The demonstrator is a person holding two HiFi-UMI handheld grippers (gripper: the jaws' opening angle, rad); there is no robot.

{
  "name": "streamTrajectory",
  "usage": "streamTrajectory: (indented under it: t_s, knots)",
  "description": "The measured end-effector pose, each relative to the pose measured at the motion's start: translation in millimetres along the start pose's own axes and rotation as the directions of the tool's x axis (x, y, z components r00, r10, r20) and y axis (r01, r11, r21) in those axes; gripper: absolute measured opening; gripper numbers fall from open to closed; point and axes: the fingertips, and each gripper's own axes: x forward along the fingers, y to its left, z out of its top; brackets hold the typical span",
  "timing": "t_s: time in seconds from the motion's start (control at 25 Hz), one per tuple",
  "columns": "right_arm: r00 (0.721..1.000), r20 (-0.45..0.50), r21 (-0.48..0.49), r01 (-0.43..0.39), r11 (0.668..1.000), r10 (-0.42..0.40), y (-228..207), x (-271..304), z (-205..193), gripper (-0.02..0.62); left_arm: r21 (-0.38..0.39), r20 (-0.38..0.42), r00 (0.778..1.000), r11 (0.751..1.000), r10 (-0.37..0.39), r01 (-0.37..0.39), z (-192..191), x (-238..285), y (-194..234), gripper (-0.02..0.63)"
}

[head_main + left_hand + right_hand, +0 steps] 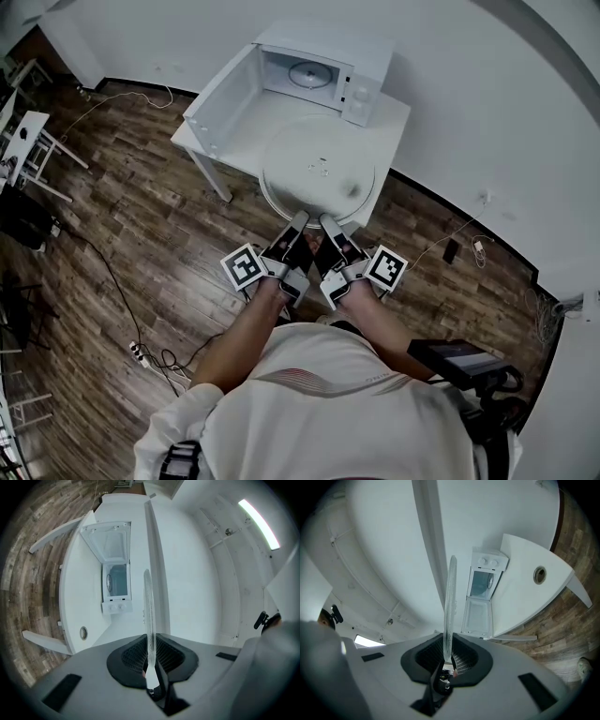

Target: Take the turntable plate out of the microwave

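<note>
While barely visible edge-on, glass turntable plate firm in left tool and right tool, outside microwave.

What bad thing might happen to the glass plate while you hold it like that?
1. The fingers of the left gripper and right gripper pinch only the near rim of the glass plate. Its far side has no support, so it might tip or slip out.
2. Its near rim seems to hang past the table edge. Falling onto the wooden floor would likely shatter it.
3. The open microwave door is close, and a sideways swing may hit it.
</note>
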Motion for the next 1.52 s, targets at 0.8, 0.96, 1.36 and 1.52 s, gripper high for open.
streamTrajectory:
  t_s: [0.8,0.96,1.36,1.52]
  knots:
    - [0.999,0.034,-0.024,-0.039,0.999,0.04,35,-55,-18,0.044,0.024,-0.055,0.998,1.0,-0.016,0.018,-49,-27,-38,0.054]
    - [0.998,0.045,-0.015,-0.034,0.999,0.035,36,-45,-29,0.044,0.018,-0.069,0.998,1.0,-0.011,0.012,-36,-35,-39,0.055]
    - [0.998,0.05,-0.012,-0.041,0.999,0.042,37,-37,-38,0.044,0.024,-0.077,0.997,1.0,-0.012,0.014,-27,-41,-41,0.055]
    - [0.998,0.047,-0.011,-0.041,0.999,0.041,36,-37,-38,0.044,0.026,-0.073,0.997,1.0,-0.013,0.015,-27,-42,-41,0.055]
